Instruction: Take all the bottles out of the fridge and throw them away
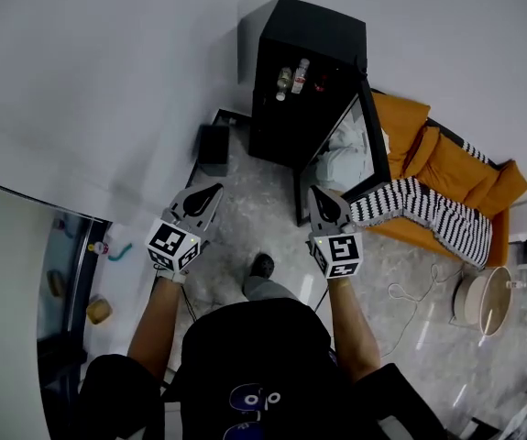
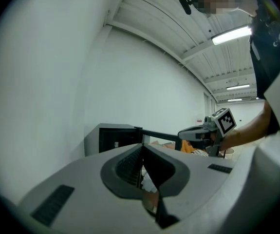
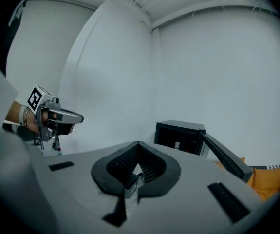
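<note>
Bottles [image 1: 301, 74] in fridge [image 1: 313, 30], well beyond right claw [image 1: 317, 192]

Plain white walls [image 1: 107, 62] fill the head view from 9 to 1 o'clock. The floor [image 1: 245, 200] is grey marbled stone. At 3 o'clock lies an orange sofa [image 1: 451, 168] under a striped blanket [image 1: 428, 214]. Strip lights [image 2: 232, 34] glow on the ribbed ceiling [image 2: 169, 28].

Black fridge [image 1: 311, 33] on marbled floor [image 1: 245, 211]
</note>
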The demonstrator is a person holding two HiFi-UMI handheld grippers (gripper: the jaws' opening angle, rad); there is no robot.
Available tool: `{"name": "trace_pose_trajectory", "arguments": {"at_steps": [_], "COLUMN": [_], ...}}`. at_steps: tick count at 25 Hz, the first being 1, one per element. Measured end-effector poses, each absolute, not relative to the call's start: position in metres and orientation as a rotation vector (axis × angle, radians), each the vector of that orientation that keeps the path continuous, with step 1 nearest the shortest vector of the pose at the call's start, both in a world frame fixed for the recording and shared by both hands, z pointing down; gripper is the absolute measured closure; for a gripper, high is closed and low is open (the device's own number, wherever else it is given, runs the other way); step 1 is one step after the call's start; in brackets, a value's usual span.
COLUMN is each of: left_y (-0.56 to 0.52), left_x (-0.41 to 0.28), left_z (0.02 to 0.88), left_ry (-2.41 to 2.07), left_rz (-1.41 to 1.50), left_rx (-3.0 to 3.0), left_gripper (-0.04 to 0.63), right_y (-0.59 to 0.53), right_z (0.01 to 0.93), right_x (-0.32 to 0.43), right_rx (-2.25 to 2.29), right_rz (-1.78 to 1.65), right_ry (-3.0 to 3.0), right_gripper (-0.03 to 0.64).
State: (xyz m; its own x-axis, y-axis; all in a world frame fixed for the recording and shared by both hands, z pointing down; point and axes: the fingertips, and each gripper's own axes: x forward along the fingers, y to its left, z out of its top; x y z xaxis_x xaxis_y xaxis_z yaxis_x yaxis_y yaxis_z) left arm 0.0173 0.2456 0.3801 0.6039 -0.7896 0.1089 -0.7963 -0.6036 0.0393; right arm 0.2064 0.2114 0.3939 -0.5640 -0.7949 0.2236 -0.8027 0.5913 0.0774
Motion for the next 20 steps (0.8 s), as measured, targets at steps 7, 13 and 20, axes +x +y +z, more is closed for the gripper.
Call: {"name": "trace_pose_trajectory", "arguments": {"at_steps": [7, 13, 20], "left_y": [0.200, 0.179, 0.151], "left_x": [0.047, 0.070, 0.078], "left_z": [0.386, 0.385, 0.384], "left_ry": [-1.373, -1.334, -1.284], "left_rz": [0.142, 0.174, 0.168], "left_rx": [2.714, 2.736, 2.763], "left_gripper": [0.594, 0.592, 0.592], "right_y": [0.167, 0.147, 0.128], "right_z": [0.397, 0.395, 0.396], "right_x": [0.232, 0.241, 0.233], "right_rx": [1.350, 1.362, 1.369], "right_rz": [0.047, 0.055, 0.057], "right_ry": [-2.603, -2.613, -2.604], "right_gripper": [0.615, 0.615, 0.615]}}
